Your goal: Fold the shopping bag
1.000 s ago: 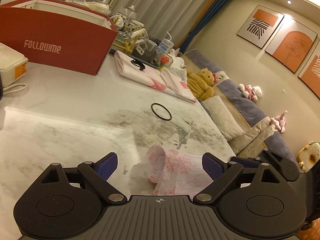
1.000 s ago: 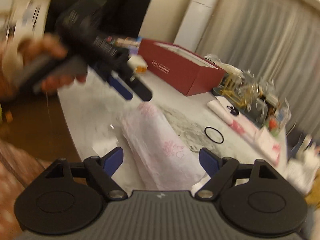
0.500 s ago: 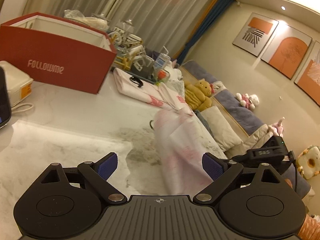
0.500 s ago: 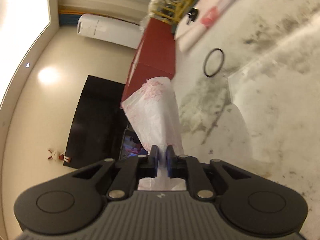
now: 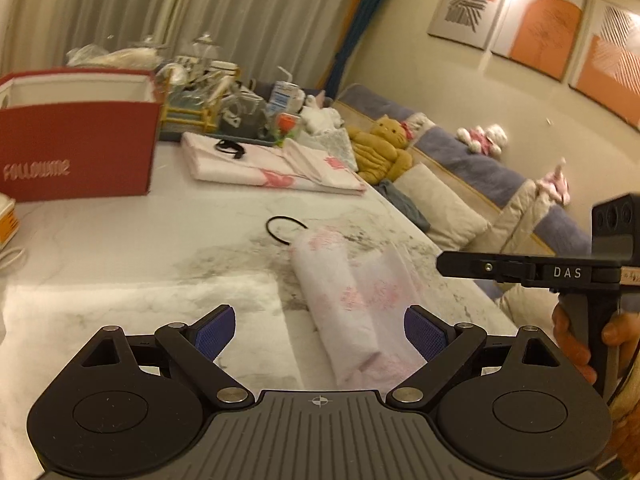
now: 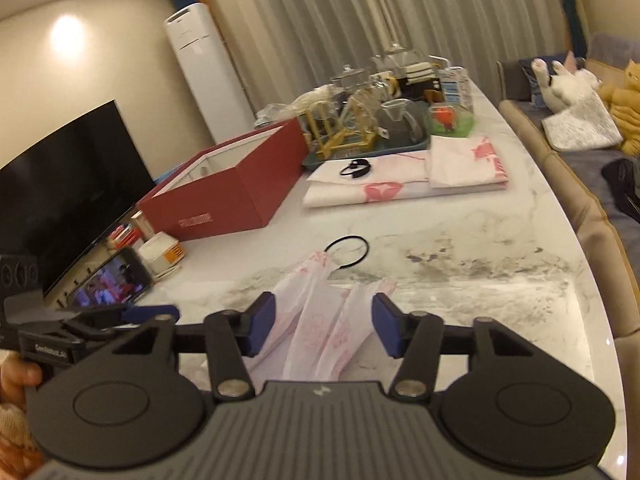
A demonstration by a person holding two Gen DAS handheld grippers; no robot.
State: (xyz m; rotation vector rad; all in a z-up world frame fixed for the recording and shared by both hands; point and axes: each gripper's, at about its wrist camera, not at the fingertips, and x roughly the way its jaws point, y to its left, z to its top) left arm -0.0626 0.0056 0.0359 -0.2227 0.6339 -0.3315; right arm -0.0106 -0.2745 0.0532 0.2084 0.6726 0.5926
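The shopping bag (image 5: 340,292), thin white plastic with pink print, lies folded into a long loose strip on the marble table (image 5: 120,248). My left gripper (image 5: 320,332) hovers open just above its near end, with the bag between and below the blue pads. From the other side, my right gripper (image 6: 324,328) is also open over the bag (image 6: 316,320), holding nothing. One end of the bag overlaps a black elastic ring (image 6: 347,252). A hand (image 5: 576,344) holds the right gripper's handle.
A red box (image 5: 80,152) stands at the back left, with a stack of folded pink-print bags (image 5: 272,168) and a tray of glassware (image 6: 368,120) behind. A phone (image 6: 116,280) leans near the left edge. A sofa with plush toys (image 5: 384,144) lies beyond the table's right edge.
Half a second ago my right gripper was shut on the bag, holding it up. It has since let go and opened, and the bag has dropped flat on the table. The left gripper stayed open.
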